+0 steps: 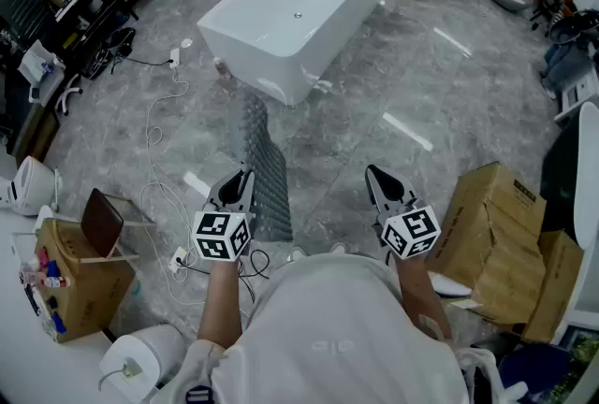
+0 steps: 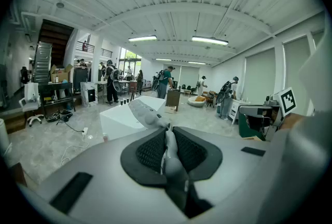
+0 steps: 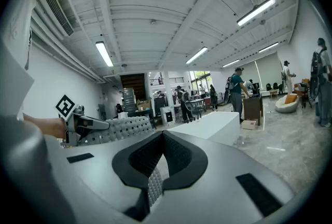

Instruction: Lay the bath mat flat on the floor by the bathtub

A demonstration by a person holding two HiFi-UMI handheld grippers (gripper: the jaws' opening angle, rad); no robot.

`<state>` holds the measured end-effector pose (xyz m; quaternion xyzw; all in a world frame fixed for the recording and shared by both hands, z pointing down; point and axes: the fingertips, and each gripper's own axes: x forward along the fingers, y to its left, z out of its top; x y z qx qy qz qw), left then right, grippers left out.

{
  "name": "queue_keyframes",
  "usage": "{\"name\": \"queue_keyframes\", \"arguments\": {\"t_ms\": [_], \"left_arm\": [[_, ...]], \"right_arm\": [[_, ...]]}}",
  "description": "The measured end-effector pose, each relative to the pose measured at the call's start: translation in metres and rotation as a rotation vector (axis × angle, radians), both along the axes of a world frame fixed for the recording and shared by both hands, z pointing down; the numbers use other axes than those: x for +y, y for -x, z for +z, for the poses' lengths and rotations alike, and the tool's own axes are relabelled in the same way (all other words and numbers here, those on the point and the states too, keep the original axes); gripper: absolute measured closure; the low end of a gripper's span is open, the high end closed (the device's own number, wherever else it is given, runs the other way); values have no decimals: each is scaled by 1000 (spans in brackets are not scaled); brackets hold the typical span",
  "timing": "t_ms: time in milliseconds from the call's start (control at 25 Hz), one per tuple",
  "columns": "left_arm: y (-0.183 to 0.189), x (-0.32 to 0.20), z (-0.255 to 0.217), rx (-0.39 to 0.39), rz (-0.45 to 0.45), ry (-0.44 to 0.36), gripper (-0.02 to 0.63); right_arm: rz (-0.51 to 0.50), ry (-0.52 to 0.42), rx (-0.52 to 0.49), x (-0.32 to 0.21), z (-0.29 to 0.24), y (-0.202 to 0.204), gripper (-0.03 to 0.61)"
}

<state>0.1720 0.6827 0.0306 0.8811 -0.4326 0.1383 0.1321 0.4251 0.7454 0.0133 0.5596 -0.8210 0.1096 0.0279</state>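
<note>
Jaws on the left gripper (image 1: 241,180) are clamped on an edge of the grey bath mat (image 1: 267,164). Those on the right gripper (image 1: 376,178) press together on a thin studded strip, seemingly the same mat. Laying looks barely begun: the mat is lifted at its held end and trails as a narrow, rumpled band toward the near end of the bathtub (image 1: 299,19). Spreading it flat on the floor (image 1: 393,103) beside the tub remains. It looks soft, rubbery and nubbed.

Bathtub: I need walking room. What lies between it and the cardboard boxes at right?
Bare grey marbled floor with light reflections, between the white bathtub and the brown cardboard boxes; the head view shows it.
</note>
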Motion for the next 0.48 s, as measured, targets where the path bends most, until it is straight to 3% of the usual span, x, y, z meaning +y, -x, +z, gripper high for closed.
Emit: {"name": "queue_keyframes", "arguments": {"t_ms": [480], "left_arm": [[-41, -19, 1, -21, -20, 1, 557]], "right_arm": [[-35, -31, 2, -13, 5, -39, 561]]}}
